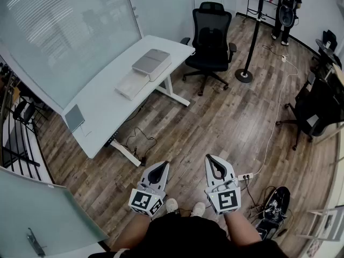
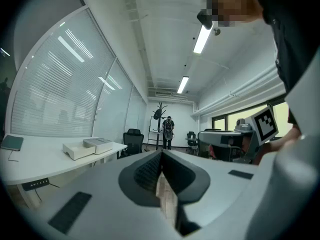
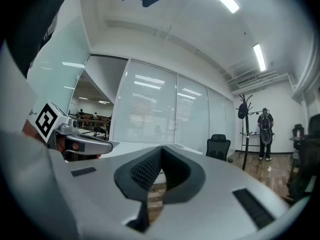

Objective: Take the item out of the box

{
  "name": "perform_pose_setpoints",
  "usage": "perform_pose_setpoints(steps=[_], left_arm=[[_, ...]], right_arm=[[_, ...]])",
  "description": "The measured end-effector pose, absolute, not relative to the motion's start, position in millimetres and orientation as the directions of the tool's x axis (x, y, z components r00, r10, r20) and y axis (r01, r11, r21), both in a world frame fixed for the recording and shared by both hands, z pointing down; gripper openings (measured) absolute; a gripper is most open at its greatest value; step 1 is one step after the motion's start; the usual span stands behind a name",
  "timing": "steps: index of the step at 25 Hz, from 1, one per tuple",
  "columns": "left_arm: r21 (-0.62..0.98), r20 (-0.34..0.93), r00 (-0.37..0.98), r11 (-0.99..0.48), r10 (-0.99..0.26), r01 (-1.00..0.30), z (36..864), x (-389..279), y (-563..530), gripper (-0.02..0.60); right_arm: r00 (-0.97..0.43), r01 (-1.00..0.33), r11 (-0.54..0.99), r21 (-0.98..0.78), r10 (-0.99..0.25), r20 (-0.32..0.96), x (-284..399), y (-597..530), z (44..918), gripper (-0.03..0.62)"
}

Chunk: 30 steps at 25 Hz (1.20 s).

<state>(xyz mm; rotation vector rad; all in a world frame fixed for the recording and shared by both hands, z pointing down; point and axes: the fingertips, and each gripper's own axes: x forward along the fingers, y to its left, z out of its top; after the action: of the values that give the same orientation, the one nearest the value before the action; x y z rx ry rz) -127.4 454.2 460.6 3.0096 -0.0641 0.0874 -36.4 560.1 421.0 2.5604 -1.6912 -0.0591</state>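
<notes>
A white box (image 1: 133, 83) lies on the white desk (image 1: 102, 109) with its grey lid (image 1: 151, 63) resting over its far end. What is inside the box does not show. The same box (image 2: 76, 150) and lid (image 2: 98, 144) appear at the left of the left gripper view. Both grippers are held low over the wooden floor, in front of the person's body and well away from the desk. My left gripper (image 1: 163, 165) is shut with nothing in it. My right gripper (image 1: 210, 158) is shut and empty too.
A black office chair (image 1: 210, 39) stands at the desk's far end, with a coat stand (image 1: 250, 47) to its right. A grey notebook (image 1: 74, 117) lies on the desk's near part. Cables and a power strip (image 1: 244, 176) lie on the floor. A person (image 1: 285, 9) stands far back.
</notes>
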Motion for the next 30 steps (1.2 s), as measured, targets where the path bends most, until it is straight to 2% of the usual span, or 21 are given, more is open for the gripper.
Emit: perform_pose_setpoints(steps=[12, 15, 23, 30], left_arm=[[0.128, 0.040, 0.999, -0.992, -0.018, -0.023, 452.9, -154.9, 431.2, 0.011], [0.124, 0.031, 0.999, -0.992, -0.012, -0.016, 450.5, -162.6, 418.1, 0.011], [0.053, 0.016, 1.000, -0.998, 0.026, 0.025, 439.7, -180.3, 376.2, 0.011], [0.040, 0.037, 0.999, -0.999, 0.037, 0.036, 448.5, -178.2, 348.9, 0.011]], right_arm=[[0.410, -0.912, -0.409, 0.036, -0.912, 0.022, -60.8, 542.2, 422.0, 0.005], [0.469, -0.883, -0.469, 0.018, -0.883, -0.009, -57.3, 538.9, 421.9, 0.005], [0.533, -0.846, -0.533, 0.037, -0.846, -0.003, -64.5, 503.2, 420.0, 0.006], [0.528, -0.847, -0.526, 0.071, -0.850, -0.001, -68.1, 474.1, 412.1, 0.006]])
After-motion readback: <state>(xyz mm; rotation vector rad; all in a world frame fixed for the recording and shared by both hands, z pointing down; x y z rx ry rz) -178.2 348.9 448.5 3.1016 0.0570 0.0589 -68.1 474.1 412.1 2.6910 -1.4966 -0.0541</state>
